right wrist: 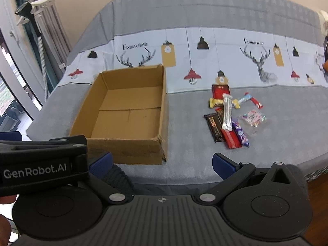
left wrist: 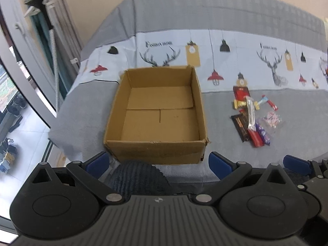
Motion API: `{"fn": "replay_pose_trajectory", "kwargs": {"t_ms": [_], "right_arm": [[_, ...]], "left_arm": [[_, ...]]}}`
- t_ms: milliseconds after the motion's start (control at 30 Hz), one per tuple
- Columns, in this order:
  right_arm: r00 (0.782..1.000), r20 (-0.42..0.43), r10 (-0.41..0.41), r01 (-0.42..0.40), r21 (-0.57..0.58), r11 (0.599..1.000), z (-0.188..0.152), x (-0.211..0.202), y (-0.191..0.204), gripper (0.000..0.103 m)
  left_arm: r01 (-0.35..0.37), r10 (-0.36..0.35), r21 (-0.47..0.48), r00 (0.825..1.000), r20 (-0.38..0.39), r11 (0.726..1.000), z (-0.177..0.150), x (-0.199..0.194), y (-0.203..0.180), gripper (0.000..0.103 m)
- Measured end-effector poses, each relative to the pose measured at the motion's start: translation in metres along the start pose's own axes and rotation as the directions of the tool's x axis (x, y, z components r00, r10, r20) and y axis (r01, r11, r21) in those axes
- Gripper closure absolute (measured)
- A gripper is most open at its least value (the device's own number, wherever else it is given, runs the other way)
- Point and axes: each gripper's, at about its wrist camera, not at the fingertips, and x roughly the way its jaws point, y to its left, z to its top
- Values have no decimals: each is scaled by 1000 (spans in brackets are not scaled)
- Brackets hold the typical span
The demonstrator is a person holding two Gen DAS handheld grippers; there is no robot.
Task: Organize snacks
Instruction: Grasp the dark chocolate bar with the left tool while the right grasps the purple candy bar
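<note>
Cardboard box (left wrist: 160,112), open-topped, on grey tablecloth (left wrist: 215,164); snacks (right wrist: 231,116) clustered well to its right.
Left gripper (left wrist: 158,162) and right gripper (right wrist: 162,162): both spread, holding nothing; wrappers blurred, perhaps chocolate bars.

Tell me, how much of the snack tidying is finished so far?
Nothing looks done yet. The cardboard box shows only its bare bottom. All the snacks lie in a loose cluster on the gray cloth to the right of the box. Nothing is in hand: the left gripper and right gripper are both open and hold nothing. Every snack remains to be moved, presumably into the box.
</note>
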Motion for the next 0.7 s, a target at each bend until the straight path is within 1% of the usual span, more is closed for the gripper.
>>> {"fn": "replay_pose_trajectory", "kwargs": {"t_ms": [67, 167, 200, 233, 300, 333, 367, 400, 433, 467, 500, 533, 600, 633, 667, 700], "right_arm": [[1000, -5, -6, 6, 19, 1000, -3, 13, -12, 1], [999, 19, -30, 29, 32, 999, -10, 38, -34, 1], [999, 35, -39, 38, 28, 999, -14, 49, -45, 1], [997, 55, -47, 47, 16, 999, -17, 58, -54, 1], [989, 117, -93, 95, -12, 995, -28, 79, -76, 1], [982, 157, -104, 113, -45, 993, -35, 89, -87, 1], [982, 160, -102, 118, -91, 989, -38, 100, -97, 1], [984, 148, -98, 117, -127, 985, -41, 111, -110, 1], [985, 139, -100, 121, -148, 982, -44, 122, -123, 1], [987, 124, -101, 119, -156, 981, -45, 133, -139, 1], [989, 113, -91, 108, -147, 983, -46, 143, -156, 1], [993, 100, -63, 76, -127, 989, -46, 153, -177, 1], [997, 81, 3, 4, -85, 996, -43, 170, -211, 1], [997, 74, 24, -19, -70, 997, -41, 179, -224, 1], [997, 63, 44, -40, -63, 997, -39, 189, -237, 1], [996, 60, 59, -56, -61, 997, -36, 198, -246, 5]], "left_arm": [[11, -10, 18, 1000, -5, 1000, 0, 17, -14, 0], [33, -33, 16, 999, -20, 999, -3, 52, -39, 0], [35, -35, 12, 999, -31, 999, -4, 67, -49, 0], [50, -49, 28, 998, -30, 998, -5, 83, -61, 0], [109, -110, 78, 994, 7, 991, -10, 110, -84, 0], [134, -136, 110, 991, 4, 985, -12, 125, -96, 0], [150, -149, 129, 989, -18, 980, -13, 140, -108, 0], [171, -165, 139, 985, -56, 975, -12, 158, -120, 0], [200, -189, 140, 978, -86, 970, -12, 173, -129, 0], [244, -231, 134, 967, -105, 960, -11, 187, -137, 0], [284, -271, 119, 956, -112, 951, -10, 199, -143, 0], [322, -313, 89, 944, -108, 942, -8, 213, -149, 0], [382, -379, 59, 924, -52, 922, -6, 233, -160, 0], [392, -392, 61, 920, -22, 918, -4, 243, -167, 0], [390, -391, 77, 920, -4, 918, 0, 254, -175, 0], [381, -383, 89, 924, 4, 920, 4, 269, -184, 0]]}}
